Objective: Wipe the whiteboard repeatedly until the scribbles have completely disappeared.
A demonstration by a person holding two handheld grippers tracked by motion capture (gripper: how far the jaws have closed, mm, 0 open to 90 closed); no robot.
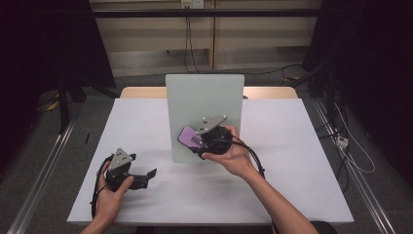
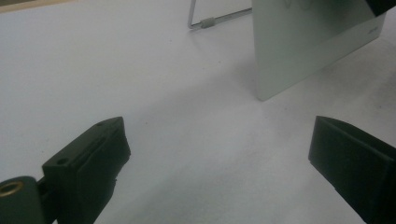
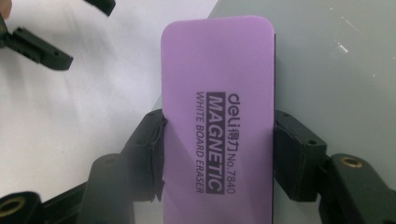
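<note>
Eraser: purple magnetic eraser [image 3: 218, 116] lay against the whiteboard's lower part.
Whiteboard [image 1: 204, 97]: stood upright at mid-table [image 1: 292, 146].
Right gripper [image 1: 197, 141]: clamped the eraser's long sides, before the whiteboard.
Left gripper [image 1: 148, 174]: jaws wide, unloaded, left of the whiteboard.

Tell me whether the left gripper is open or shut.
Open. In the left gripper view, the left gripper has its two black jaws wide apart with bare white table between them, gripping nothing.
</note>
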